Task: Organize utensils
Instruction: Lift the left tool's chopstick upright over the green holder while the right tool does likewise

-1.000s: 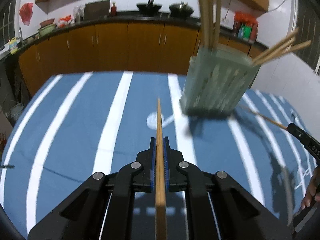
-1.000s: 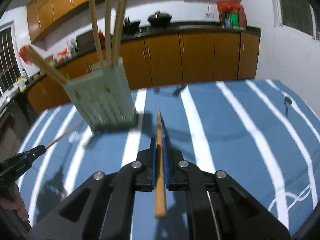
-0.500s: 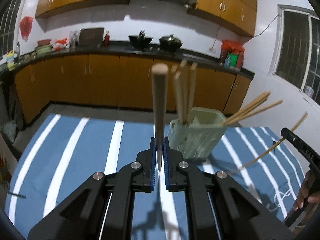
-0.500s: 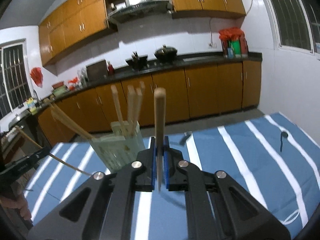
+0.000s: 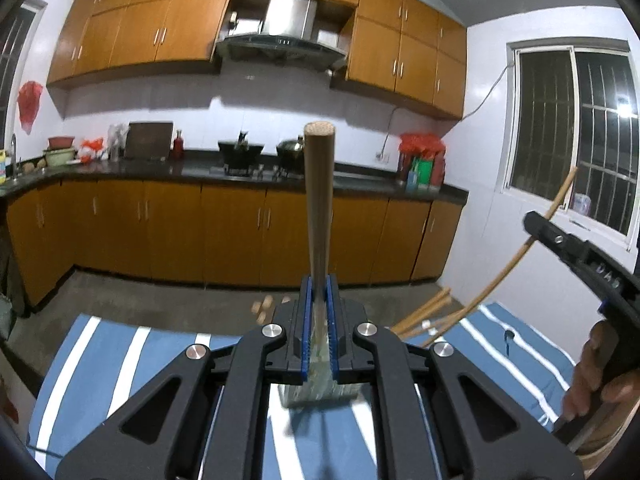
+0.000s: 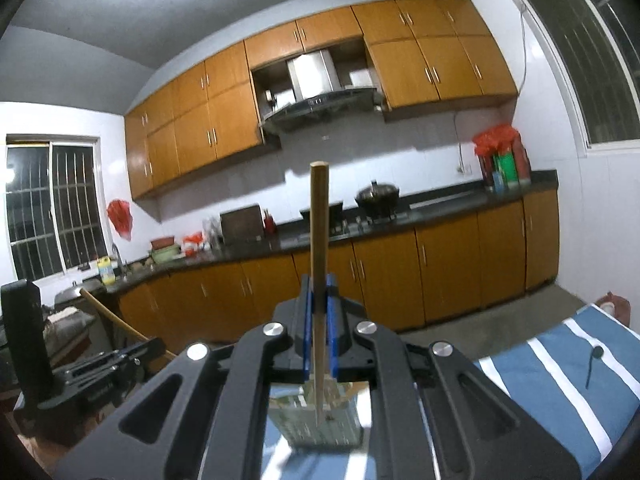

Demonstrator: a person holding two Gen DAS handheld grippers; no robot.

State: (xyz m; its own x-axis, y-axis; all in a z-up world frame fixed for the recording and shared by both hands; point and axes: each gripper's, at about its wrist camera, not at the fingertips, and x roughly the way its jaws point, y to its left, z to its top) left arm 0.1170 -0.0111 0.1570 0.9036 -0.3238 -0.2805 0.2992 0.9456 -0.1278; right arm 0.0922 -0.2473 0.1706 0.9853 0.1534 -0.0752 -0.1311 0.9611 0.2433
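My left gripper (image 5: 319, 300) is shut on a wooden chopstick (image 5: 318, 208) that stands almost upright, its blunt end high above the jaws. My right gripper (image 6: 319, 300) is shut on a second wooden chopstick (image 6: 319, 256), also upright. A pale green utensil holder (image 5: 320, 394) sits on the blue striped tablecloth (image 5: 120, 360) beneath the left gripper, mostly hidden by it; several chopsticks (image 5: 424, 312) lean out of it to the right. The same holder (image 6: 316, 420) shows under the right gripper. The right gripper (image 5: 580, 252) with its chopstick appears at the left view's right edge.
A small dark spoon (image 6: 592, 364) lies on the cloth at the right. The other hand-held gripper (image 6: 100, 364) is at the left of the right wrist view. A hand (image 5: 600, 380) holds the right gripper. Kitchen cabinets and a counter (image 5: 240, 172) line the far wall.
Both grippers have risen and tilted up from the table, each carrying its chopstick. The holder has dropped from beside the fingers to beneath them.
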